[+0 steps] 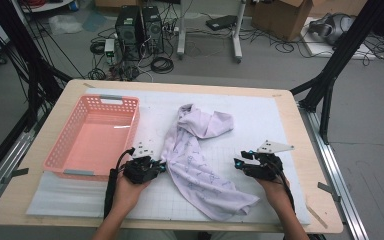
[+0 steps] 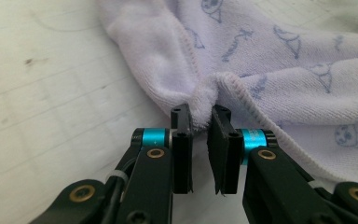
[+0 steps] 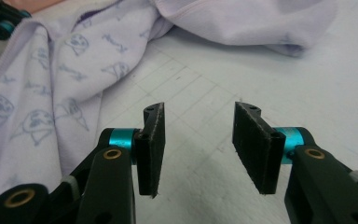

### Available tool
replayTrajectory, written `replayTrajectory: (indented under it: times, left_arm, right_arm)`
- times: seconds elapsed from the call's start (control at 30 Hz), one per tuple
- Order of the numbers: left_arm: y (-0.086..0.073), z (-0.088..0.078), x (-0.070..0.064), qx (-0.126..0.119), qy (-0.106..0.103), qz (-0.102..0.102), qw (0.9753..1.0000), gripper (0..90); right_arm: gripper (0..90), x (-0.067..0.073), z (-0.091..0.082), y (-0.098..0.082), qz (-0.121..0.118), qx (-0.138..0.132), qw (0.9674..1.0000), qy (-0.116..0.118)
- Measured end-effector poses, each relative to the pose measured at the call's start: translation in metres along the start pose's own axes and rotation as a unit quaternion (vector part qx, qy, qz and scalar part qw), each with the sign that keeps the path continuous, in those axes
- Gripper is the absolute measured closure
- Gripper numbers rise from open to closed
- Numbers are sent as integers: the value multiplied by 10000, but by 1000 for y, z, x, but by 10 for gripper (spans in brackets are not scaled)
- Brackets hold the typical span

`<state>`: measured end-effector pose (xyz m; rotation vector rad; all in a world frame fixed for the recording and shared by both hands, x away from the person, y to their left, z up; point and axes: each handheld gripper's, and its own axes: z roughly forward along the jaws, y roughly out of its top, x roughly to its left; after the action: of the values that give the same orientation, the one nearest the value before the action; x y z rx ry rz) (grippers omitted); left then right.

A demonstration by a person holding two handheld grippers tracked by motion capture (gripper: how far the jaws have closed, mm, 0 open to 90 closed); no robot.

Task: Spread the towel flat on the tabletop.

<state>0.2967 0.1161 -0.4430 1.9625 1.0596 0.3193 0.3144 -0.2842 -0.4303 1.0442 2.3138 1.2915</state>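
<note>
Here, left hand-held gripper (image 2: 200, 119) clamped on towel (image 2: 279, 60) hem, right hand-held gripper (image 3: 198, 123) apart beside it

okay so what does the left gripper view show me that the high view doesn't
Left gripper view alone: the left gripper pinching the stitched hem of the lilac towel, the fabric puckered between the pads, and the small blue animal prints in detail.

High view alone: the pink basket left of the towel, the right gripper open and apart from the cloth, both forearms, and the table with the floor beyond.

Both: the towel lying on the white gridded mat, gripped at its left edge.
</note>
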Motion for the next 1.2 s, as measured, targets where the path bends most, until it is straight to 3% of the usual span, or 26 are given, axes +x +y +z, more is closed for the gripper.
replayTrajectory:
  times: [0.13, 0.27, 0.33, 0.37, 0.47, 0.6, 0.77, 0.83, 0.9, 0.93, 1.0, 1.07, 1.2]
  left_arm:
    - [-4, -5, 2, -72, 116, -36, 9999, 796]
    - [-4, -9, 2, -165, 254, -9, 9995, 797]
    - [-4, -9, 1, -151, 293, 4, 9995, 797]
    - [-4, -8, 1, -168, 306, -23, 9994, 797]
    - [-6, -5, 1, -135, 307, -22, 9994, 796]
    - [-7, 0, -3, -158, 276, 29, 9995, 795]
    - [-7, 5, -7, -139, 253, 51, 9996, 786]
    - [-7, 6, -7, -120, 270, 54, 9995, 767]
    - [-7, 6, -8, -103, 258, -16, 9996, 703]
    - [-7, 5, -7, -93, 257, -12, 9996, 690]
    - [-8, 5, -8, -83, 251, 5, 9997, 717]
    - [-7, 6, -9, -49, 299, 101, 9995, 786]
    - [-1, 13, -11, -22, 336, 175, 9993, 814]
  right_arm:
    - [579, 10, 24, 7, -113, 332, 9993, 145]
    - [601, 29, 52, 13, -348, 649, 9963, 441]
    - [574, 40, 62, 16, -437, 714, 9945, 635]
    - [571, 46, 66, 17, -528, 711, 9941, 624]
    - [535, 58, 75, 22, -486, 720, 9912, 995]
    - [479, 75, 84, 26, -696, 784, 9901, 937]
    - [750, 98, 88, 34, -1255, 915, 9840, 871]
    - [849, 101, 89, 36, -1261, 977, 9825, 962]
    - [874, 99, 89, 37, -1221, 1018, 9820, 1020]
    - [877, 98, 88, 37, -1231, 1019, 9822, 987]
    - [877, 96, 83, 38, -1399, 1027, 9831, 589]
    - [877, 83, 74, 40, -1226, 984, 9871, 309]
    - [877, 43, 47, 36, -907, 926, 9907, -424]
